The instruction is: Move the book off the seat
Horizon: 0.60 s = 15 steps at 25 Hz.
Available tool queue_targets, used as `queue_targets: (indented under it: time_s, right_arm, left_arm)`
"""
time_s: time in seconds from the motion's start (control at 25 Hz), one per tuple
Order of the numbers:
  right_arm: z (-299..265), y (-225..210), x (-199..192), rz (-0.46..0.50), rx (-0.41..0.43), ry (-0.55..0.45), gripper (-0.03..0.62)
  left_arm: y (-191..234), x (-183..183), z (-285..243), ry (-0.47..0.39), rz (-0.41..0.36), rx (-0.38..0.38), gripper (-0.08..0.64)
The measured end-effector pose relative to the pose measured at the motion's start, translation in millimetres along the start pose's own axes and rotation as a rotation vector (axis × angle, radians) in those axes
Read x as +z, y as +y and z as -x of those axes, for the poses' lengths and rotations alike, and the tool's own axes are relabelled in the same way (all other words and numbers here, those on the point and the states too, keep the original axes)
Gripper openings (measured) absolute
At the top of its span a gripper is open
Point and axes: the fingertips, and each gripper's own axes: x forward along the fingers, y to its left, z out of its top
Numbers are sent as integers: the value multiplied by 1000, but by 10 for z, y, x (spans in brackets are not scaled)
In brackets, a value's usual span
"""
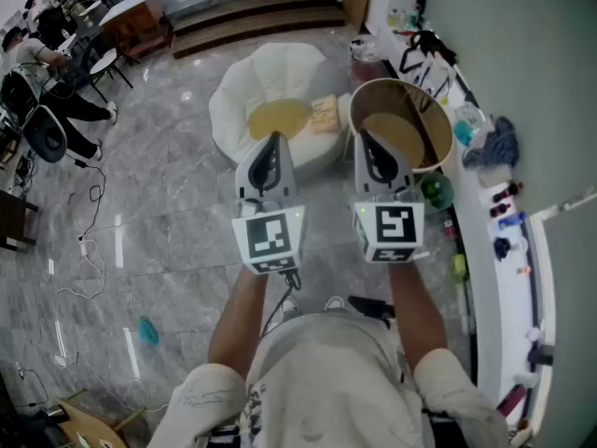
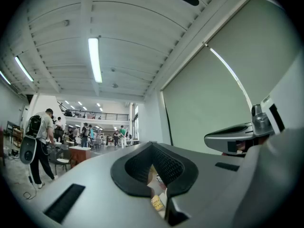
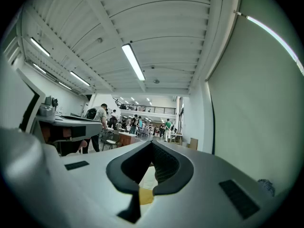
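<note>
Book: the book lies flat on the seat's right edge, just beside the yellow cushion.
Seat: the white seat rests on the grey floor.
Tub: the round tan tub stands just right of the seat.
Left gripper: the left gripper is held above the seat's near edge, jaws together, nothing between them.
Right gripper: the right gripper is right of the seat, over the tub, jaws together, empty.

Large open workspace hall: marble floor, loose cables, people at desks, mezzanine railing, strip lights
</note>
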Motion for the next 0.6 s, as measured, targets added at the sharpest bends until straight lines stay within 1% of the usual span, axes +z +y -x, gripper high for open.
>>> queue_targets:
  time_s: [0.2, 0.32, 0.52, 0.6]
  right_arm:
    - [5, -125, -30, -5, 0, -1, 2]
    - [17, -208, -48, -5, 1, -1, 2]
    - [47, -358, -144, -18, 13, 9, 2]
    - [46, -422, -186, -24, 20, 13, 2]
  left_arm:
    - [-126, 8, -54, -2, -1, -3, 0]
    - [-225, -5, -77, 12, 1, -5, 0]
    - [-420, -49, -119, 25, -8, -2, 0]
    - [-497, -46, -155, 13, -23, 1, 2]
